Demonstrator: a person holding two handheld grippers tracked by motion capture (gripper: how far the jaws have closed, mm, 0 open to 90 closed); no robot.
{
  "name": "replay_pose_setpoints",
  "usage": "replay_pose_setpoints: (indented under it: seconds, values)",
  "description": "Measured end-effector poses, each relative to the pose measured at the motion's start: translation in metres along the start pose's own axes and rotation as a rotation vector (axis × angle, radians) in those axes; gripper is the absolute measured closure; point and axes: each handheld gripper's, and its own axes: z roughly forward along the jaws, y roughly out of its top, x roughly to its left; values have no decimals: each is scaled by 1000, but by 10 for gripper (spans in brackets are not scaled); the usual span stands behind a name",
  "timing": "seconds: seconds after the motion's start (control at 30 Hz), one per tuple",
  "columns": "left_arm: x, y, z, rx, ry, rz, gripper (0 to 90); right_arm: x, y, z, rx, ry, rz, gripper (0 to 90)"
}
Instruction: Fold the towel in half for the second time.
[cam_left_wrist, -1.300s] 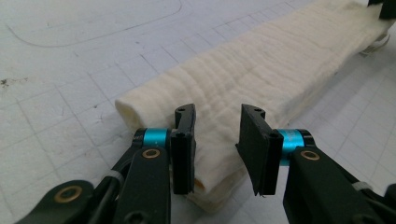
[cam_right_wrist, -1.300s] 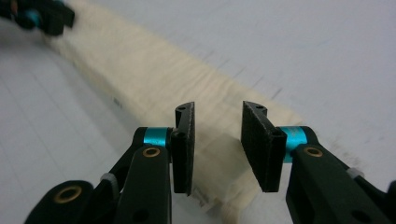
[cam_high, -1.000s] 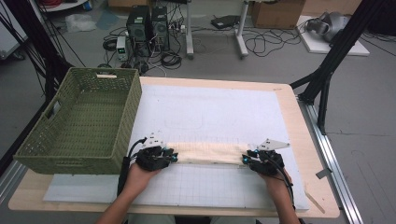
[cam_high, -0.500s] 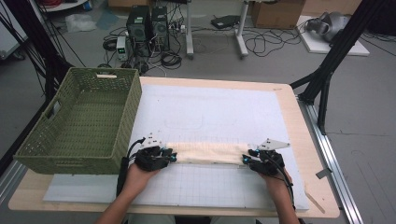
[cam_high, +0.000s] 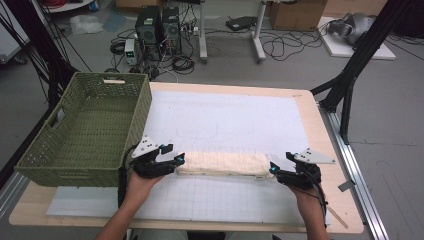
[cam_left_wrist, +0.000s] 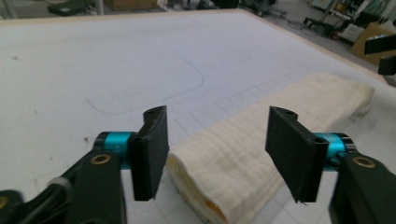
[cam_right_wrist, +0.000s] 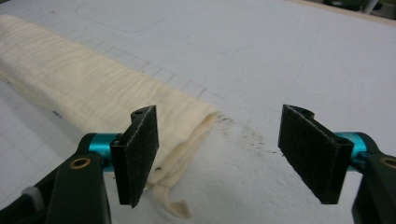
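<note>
The left gripper (cam_high: 178, 161) and right gripper (cam_high: 273, 170) have just opened wide, holding nothing. 1 folded cloth (cam_high: 222, 164), 1 basket (cam_high: 85, 131), 2 grippers.

Folded cream cloth (cam_high: 221, 164) lies between left claw (cam_high: 179, 161) and right claw (cam_high: 273, 170).

Folded cloth (cam_left_wrist: 243, 158) near end cut off by left gripper view's bottom edge.

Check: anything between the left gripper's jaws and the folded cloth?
Nothing. In the left gripper view the left gripper has just opened; the folded cloth lies on the mat below its open jaws, pads clear of it.
</note>
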Motion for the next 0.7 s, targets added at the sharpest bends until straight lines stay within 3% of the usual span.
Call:
replay_pose_setpoints:
  seconds: [0.07,0.2,0.3,0.7]
  values:
    - [1,5,-4,-31,9,-6,293,-2,0,-5,-13,-31,-6,236]
    - [4,8,-8,-41,35,-8,193,-4,0,-10,-23,-71,-11,196]
    - [8,6,-8,-34,41,-10,180,-5,2,-11,-38,-101,-22,139]
    - [10,5,-6,-16,32,-6,183,-9,0,-8,-30,-71,2,120]
